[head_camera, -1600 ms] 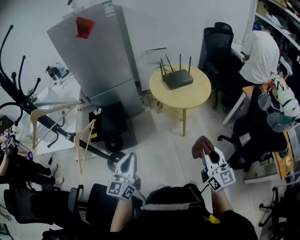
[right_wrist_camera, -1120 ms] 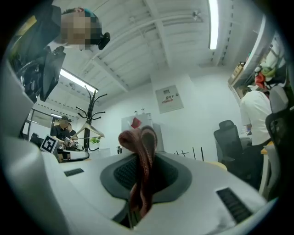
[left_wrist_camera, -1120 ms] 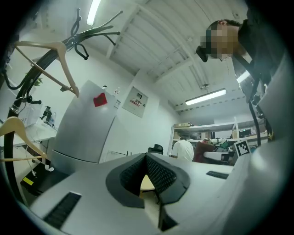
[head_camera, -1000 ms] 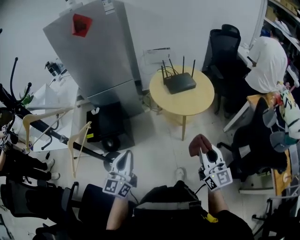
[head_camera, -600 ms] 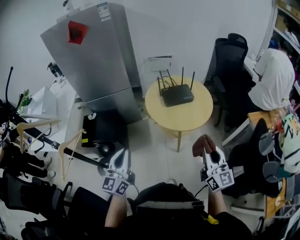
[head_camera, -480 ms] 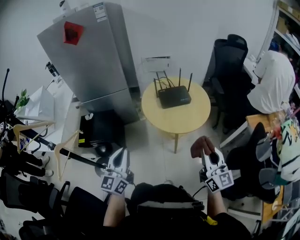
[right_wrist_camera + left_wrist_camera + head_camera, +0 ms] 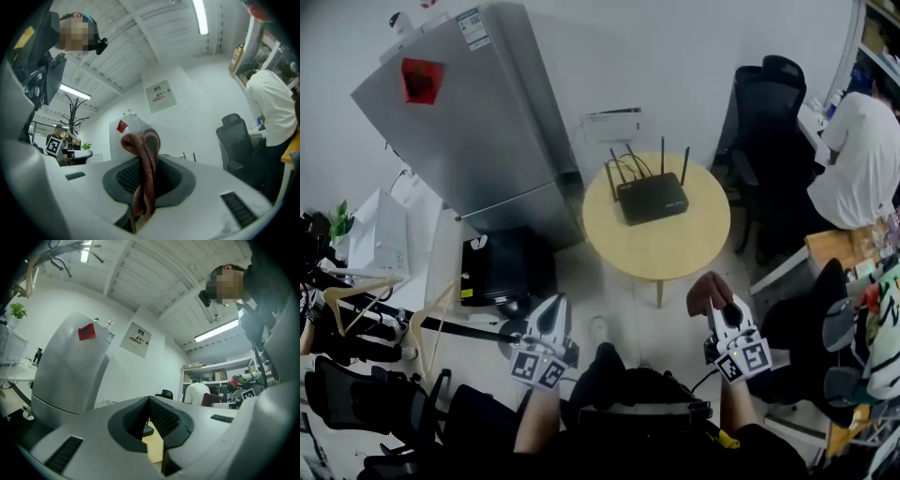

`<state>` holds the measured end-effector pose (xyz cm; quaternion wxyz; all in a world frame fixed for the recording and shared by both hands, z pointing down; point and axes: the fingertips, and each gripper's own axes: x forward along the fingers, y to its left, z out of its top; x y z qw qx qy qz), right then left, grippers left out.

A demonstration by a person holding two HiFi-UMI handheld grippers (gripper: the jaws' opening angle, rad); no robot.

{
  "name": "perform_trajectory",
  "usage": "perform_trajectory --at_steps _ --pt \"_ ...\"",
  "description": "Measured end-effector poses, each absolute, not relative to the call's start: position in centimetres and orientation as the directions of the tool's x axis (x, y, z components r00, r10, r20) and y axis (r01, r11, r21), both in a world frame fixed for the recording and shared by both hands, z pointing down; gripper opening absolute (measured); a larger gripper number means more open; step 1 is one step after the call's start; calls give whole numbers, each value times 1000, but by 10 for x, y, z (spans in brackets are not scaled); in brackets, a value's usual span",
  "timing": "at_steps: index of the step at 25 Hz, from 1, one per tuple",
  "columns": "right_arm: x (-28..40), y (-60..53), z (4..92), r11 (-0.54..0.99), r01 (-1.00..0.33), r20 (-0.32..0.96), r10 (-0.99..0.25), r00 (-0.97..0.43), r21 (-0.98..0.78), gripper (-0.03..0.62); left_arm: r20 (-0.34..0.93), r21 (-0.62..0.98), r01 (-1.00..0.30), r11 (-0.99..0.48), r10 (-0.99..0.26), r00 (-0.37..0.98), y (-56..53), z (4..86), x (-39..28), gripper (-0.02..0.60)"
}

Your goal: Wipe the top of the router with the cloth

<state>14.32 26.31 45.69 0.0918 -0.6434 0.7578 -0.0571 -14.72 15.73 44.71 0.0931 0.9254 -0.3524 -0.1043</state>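
Cloth clamped, router well ahead on the counter

Low in the frame, the right gripper [image 7: 719, 309] has its jaws clamped on a dark red folded cloth [image 7: 707, 291]. The left gripper [image 7: 549, 322] is empty, jaws meeting at the tips. Beyond, at centre, the black router with upright antennas [image 7: 652, 199] sits on a round pale wooden counter [image 7: 675, 248], well apart from the cloth.

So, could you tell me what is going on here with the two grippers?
A person is standing a little way back from a round yellow table with a gripper in each hand. The right gripper is shut on a reddish-brown cloth, which hangs folded from its jaws. The left gripper is closed with nothing in it. The black router sits on the table with its antennas up. The cloth has not yet reached it, so no wiping has begun.
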Motion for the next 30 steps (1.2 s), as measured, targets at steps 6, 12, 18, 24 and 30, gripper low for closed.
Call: perform_trajectory --at_steps 6,12,18,24,30 --pt "150 203 457 102 -977 -50 -994 -94 -185 61 -136 236 -599 -765 -636 760 87 451 -140 -6" --pt "147 133 448 42 -986 -42 -998 -36 -160 61 -164 207 -530 -823 -563 810 11 437 -133 -6" --pt "133 74 448 -6 -986 -30 -999 11 -167 61 -162 185 -478 -859 -506 847 -58 428 -136 -6" --pt "118 30 456 -16 -988 15 -1000 14 -155 61 -159 206 -482 -851 -516 842 -107 432 -144 -6" --pt "139 6 458 -5 -992 57 -998 -2 -126 61 -146 222 -451 -865 -487 861 -127 439 -102 -6"
